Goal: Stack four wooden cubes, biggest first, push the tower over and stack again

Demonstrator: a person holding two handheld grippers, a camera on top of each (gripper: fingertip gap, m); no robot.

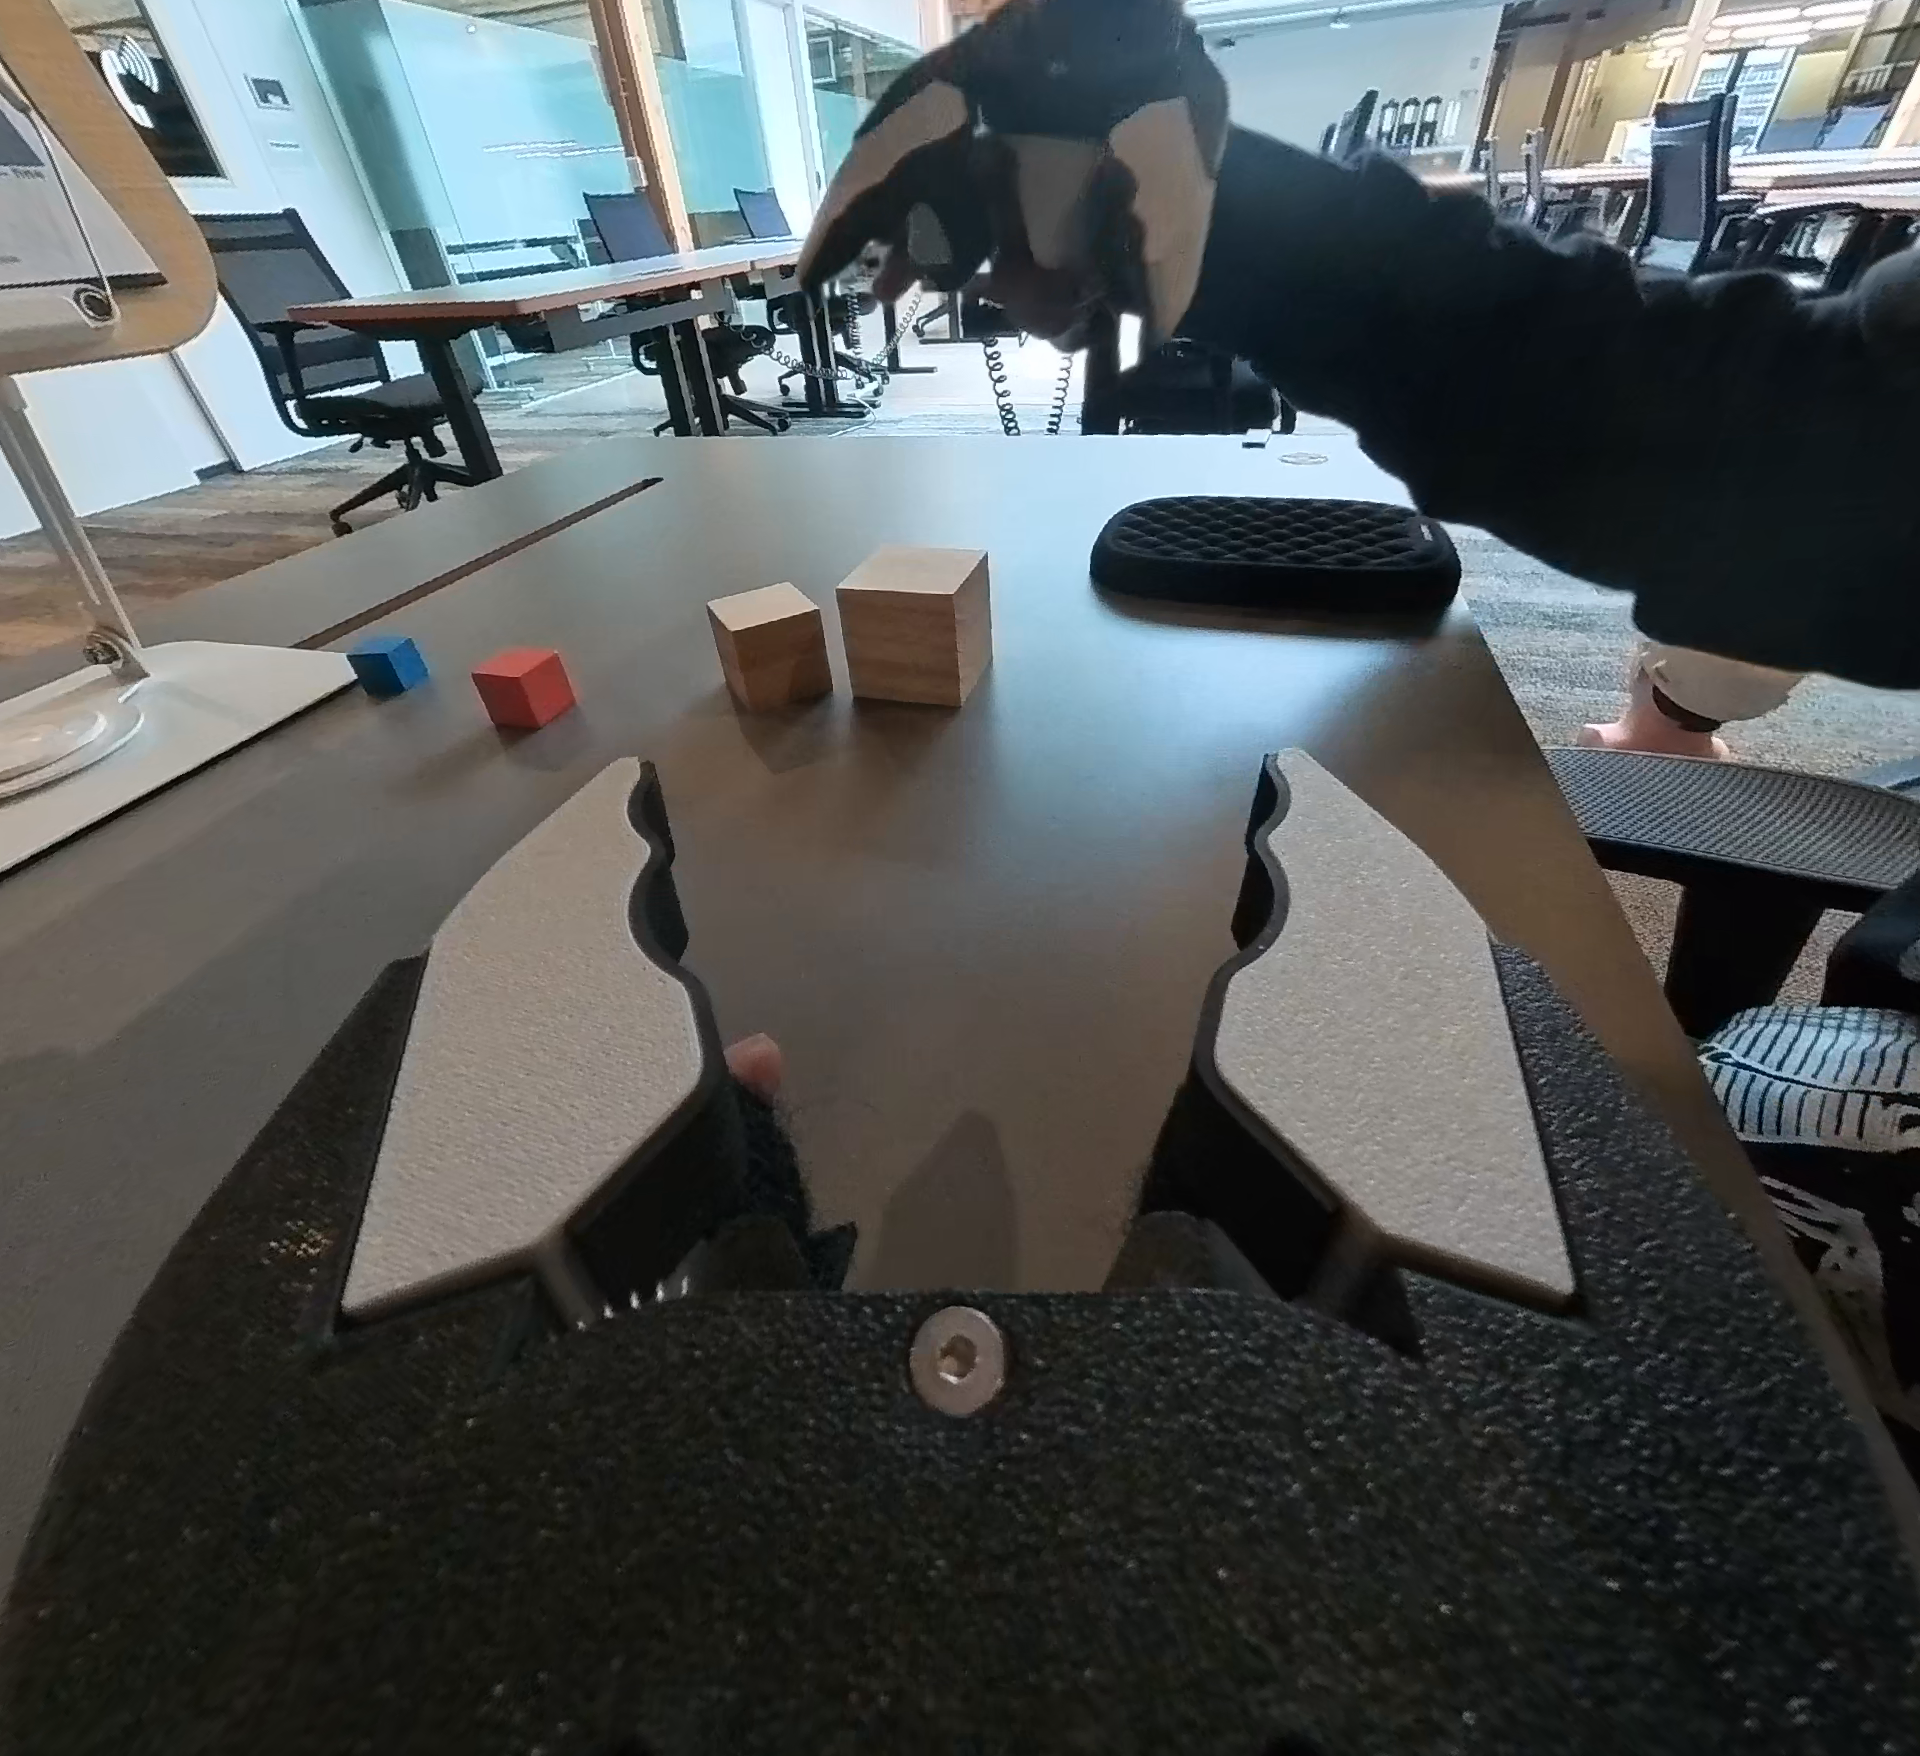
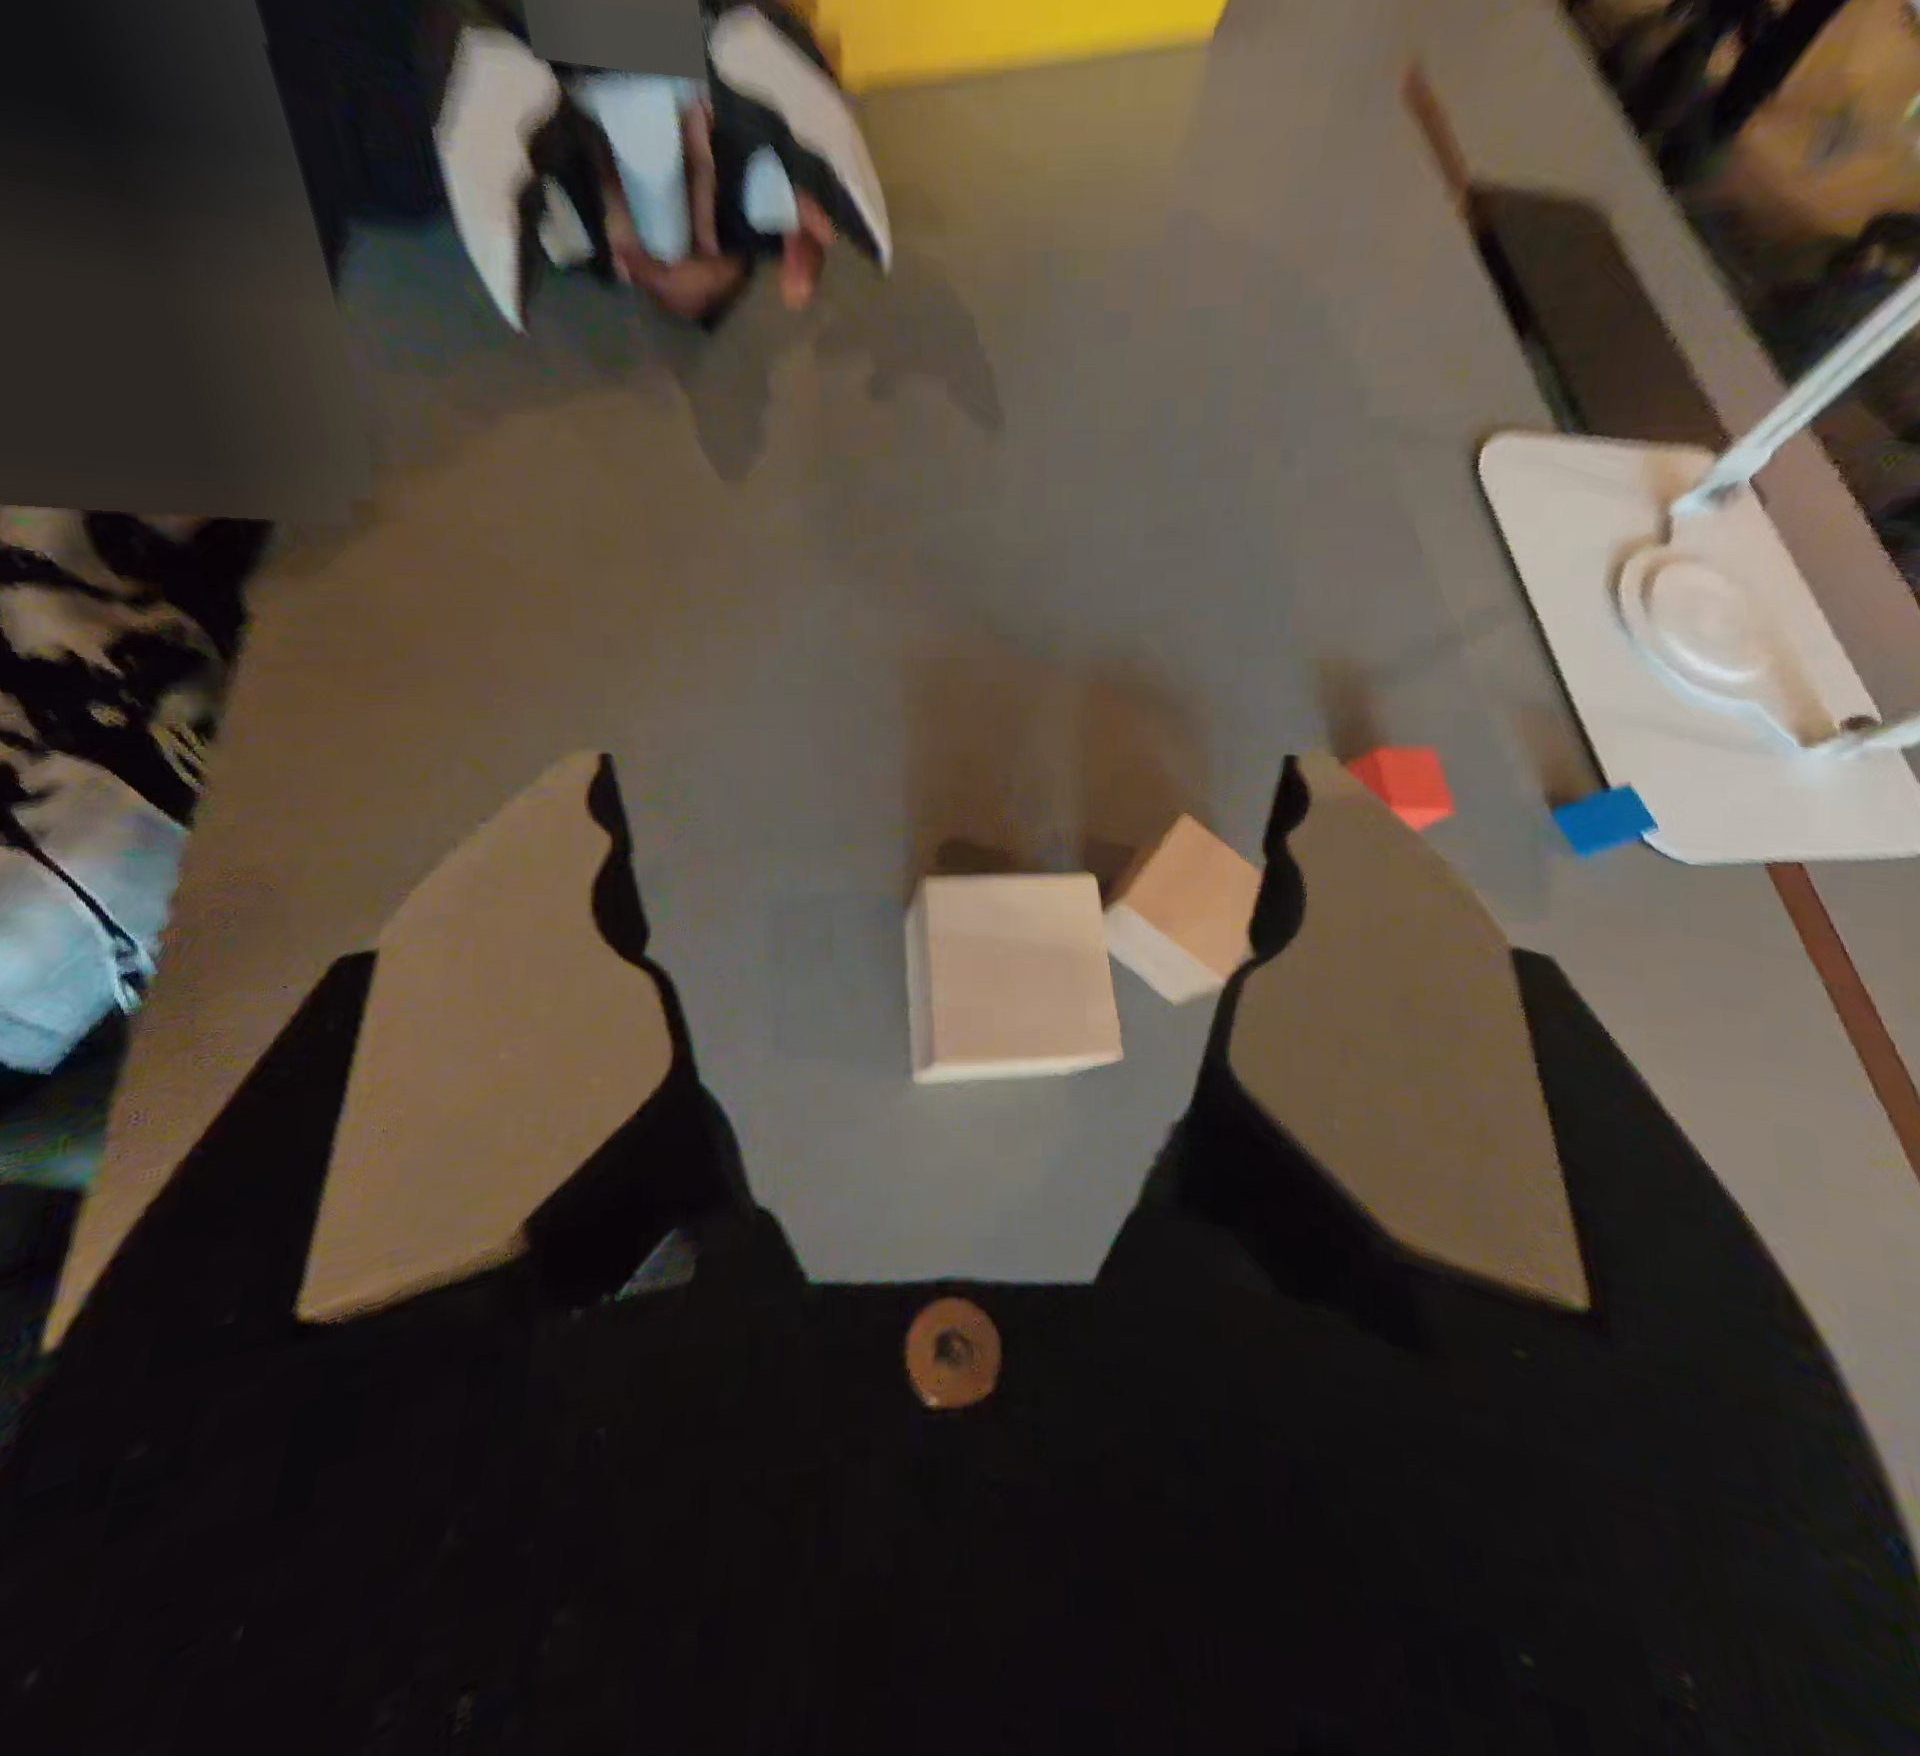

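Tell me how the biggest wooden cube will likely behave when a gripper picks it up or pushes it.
The biggest wooden cube looks rigid, with flat faces, so the open right gripper above it should clamp it squarely. Resting flat on the smooth dark table, it would probably slide rather than roll or tip. It looks like plain solid wood, so probably fairly light.

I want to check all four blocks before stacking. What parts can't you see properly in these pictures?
- Right wrist view: all blurred; the right claw finger covers part of the smaller wooden cube.
- Right wrist view: the blue cube is too small and smeared to judge whether it touches the white stand base.
- Left wrist view: the stand base is cut off by the left edge.
- Both views: cube undersides hidden.
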